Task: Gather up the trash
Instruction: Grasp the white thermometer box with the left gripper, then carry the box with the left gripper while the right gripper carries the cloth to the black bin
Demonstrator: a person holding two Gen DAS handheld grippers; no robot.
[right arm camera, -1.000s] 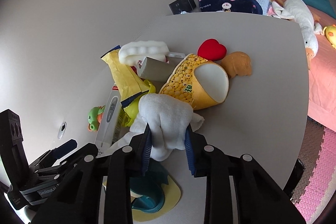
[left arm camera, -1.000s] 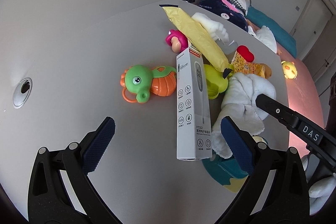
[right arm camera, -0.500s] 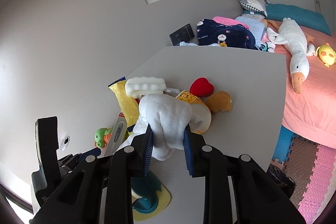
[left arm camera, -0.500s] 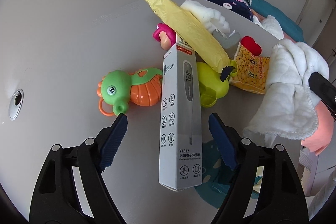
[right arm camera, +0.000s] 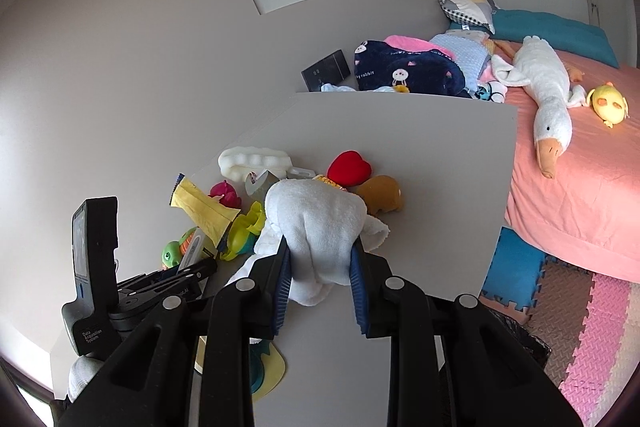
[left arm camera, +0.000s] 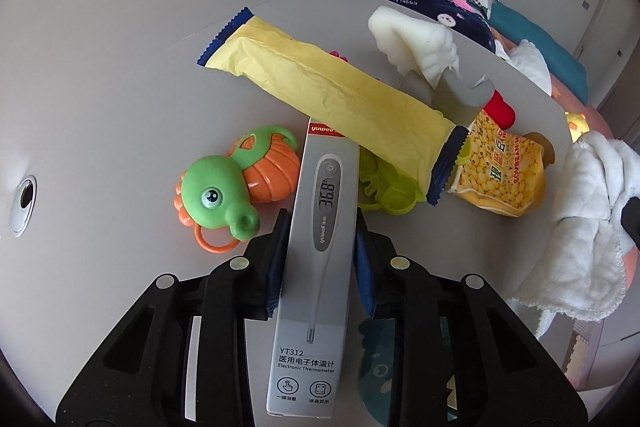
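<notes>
My left gripper [left arm camera: 320, 247] is shut on a grey thermometer box [left arm camera: 320, 267], whose far end lies under a long yellow wrapper [left arm camera: 340, 103]. My right gripper [right arm camera: 320, 275] is shut on a white cloth [right arm camera: 320, 223] and holds it above the white table [right arm camera: 440, 167]. The cloth also shows at the right of the left wrist view [left arm camera: 588, 227]. A yellow corn snack bag [left arm camera: 500, 171], white foam [left arm camera: 416, 39] and a grey box [left arm camera: 464, 99] lie in the pile.
Toys lie in the pile: a green seahorse [left arm camera: 224, 195], a lime toy [left arm camera: 384, 187], a red heart [right arm camera: 348, 167], a brown toy [right arm camera: 380, 193]. A teal and yellow item [right arm camera: 264, 363] sits near the table's front. A pink bed [right arm camera: 580, 167] with plush animals is to the right.
My left gripper moved forward and closed on the thermometer box. My right gripper lifted the white cloth higher and away from the pile.
</notes>
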